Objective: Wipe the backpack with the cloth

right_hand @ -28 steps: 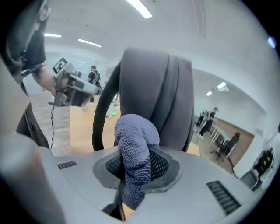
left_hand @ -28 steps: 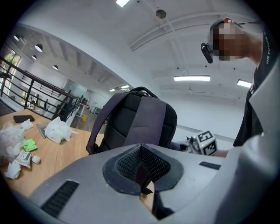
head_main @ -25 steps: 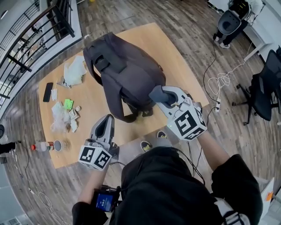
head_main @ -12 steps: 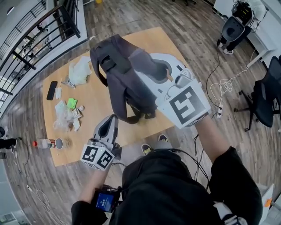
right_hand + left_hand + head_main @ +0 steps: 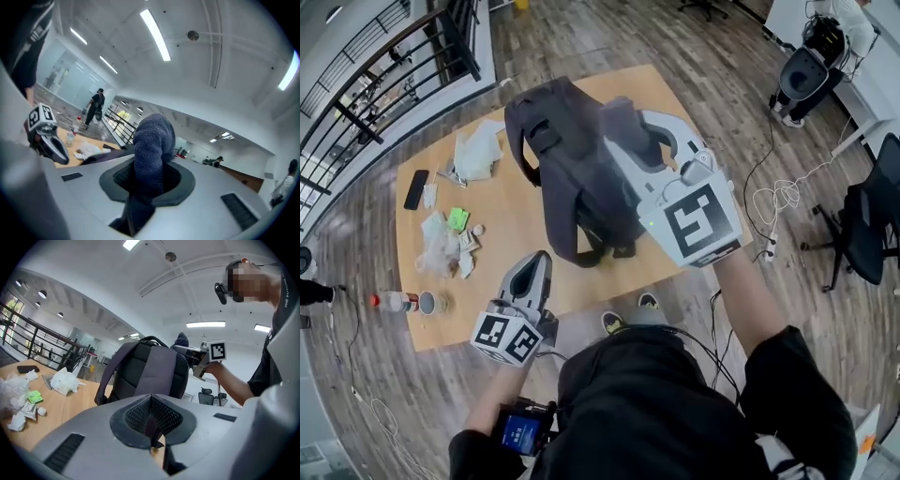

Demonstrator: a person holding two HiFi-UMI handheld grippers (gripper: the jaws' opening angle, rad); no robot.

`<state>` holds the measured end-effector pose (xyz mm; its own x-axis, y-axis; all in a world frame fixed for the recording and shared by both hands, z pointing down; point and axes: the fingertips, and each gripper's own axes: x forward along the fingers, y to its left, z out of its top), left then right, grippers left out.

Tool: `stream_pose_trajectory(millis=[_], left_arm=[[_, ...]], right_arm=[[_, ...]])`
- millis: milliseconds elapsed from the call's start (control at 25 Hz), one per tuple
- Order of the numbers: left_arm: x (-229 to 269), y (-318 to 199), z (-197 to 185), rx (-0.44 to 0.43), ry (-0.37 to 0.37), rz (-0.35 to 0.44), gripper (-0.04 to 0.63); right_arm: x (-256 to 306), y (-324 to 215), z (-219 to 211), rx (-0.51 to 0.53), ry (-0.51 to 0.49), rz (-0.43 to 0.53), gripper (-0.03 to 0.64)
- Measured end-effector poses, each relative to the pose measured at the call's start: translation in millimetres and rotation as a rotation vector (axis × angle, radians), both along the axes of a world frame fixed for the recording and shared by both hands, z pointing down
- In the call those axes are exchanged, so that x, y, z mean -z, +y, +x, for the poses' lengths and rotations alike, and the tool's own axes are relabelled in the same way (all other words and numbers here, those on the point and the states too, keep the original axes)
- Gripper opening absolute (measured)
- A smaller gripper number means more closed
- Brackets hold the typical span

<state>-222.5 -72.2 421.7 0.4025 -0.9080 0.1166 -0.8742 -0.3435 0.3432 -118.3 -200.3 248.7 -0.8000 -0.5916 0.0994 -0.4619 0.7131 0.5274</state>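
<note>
A dark grey backpack [image 5: 567, 178] stands upright on the wooden table [image 5: 511, 234]; in the left gripper view the backpack [image 5: 145, 373] fills the middle. My right gripper [image 5: 630, 131] is held high over its upper right side, shut on a bunched blue-grey cloth [image 5: 617, 117]. In the right gripper view the cloth [image 5: 152, 145] bulges up from between the jaws of that gripper [image 5: 147, 185]. My left gripper [image 5: 530, 272] hovers low at the table's near edge, left of the backpack, shut with nothing in it [image 5: 152, 430].
At the table's left lie a black phone [image 5: 416, 188], crumpled white wrapping [image 5: 478, 153], a green packet [image 5: 457, 219] and paper scraps. A bottle [image 5: 392, 302] and a cup [image 5: 426, 303] stand at the near left corner. Office chairs [image 5: 862, 206] and cables [image 5: 778, 197] are on the floor at the right.
My right gripper has risen with the cloth from beside the backpack's lower right to above its top, then nearly stopped. The left gripper has stayed put.
</note>
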Motion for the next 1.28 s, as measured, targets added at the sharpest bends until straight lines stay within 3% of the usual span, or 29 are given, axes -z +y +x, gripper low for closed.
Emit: stream_pose_trajectory(millis=[80, 160, 240, 360, 520, 680, 840, 1000, 1120, 1280], left_arm=[[-3.8, -2.2, 2.4, 0.0, 0.005, -0.013, 0.015], [-8.4, -1.1, 5.8, -0.002, 0.008, -0.02, 0.015], [-9.7, -0.7, 7.1, -0.007, 0.006, -0.025, 0.015], [-9.4, -1.8, 7.6, -0.017, -0.007, -0.025, 0.015], [-6.0, -0.8, 12.0, -0.039, -0.027, -0.011, 0.015], [3.5, -3.9, 19.9, -0.072, -0.058, 0.024, 0.015], [24.9, -6.9, 22.1, -0.101, -0.093, 0.081, 0.015], [53.1, -10.1, 21.0, -0.125, -0.146, 0.126, 0.015], [67.4, -8.6, 41.3, -0.182, -0.186, 0.118, 0.015], [80.4, -11.5, 81.9, -0.131, -0.208, 0.073, 0.015]], right_arm=[[-9.2, 35.0, -19.8, 0.098, 0.055, 0.006, 0.077], [-22.9, 59.4, -30.7, 0.126, 0.066, 0.074, 0.077], [-33.2, 64.7, -18.3, 0.103, -0.019, 0.066, 0.077], [-57.9, 61.2, 17.1, 0.061, -0.145, -0.068, 0.077], [-85.8, 50.6, 49.4, -0.044, -0.18, -0.097, 0.077], [-57.5, 15.5, 63.5, -0.131, -0.246, -0.099, 0.077], [-33.5, -0.1, 47.5, -0.007, -0.218, -0.109, 0.077], [-56.2, 24.8, 53.1, 0.076, -0.154, -0.109, 0.077], [-88.6, 36.3, 60.1, 0.094, -0.067, -0.149, 0.077], [-91.4, 31.7, 65.1, 0.187, -0.128, -0.241, 0.077]])
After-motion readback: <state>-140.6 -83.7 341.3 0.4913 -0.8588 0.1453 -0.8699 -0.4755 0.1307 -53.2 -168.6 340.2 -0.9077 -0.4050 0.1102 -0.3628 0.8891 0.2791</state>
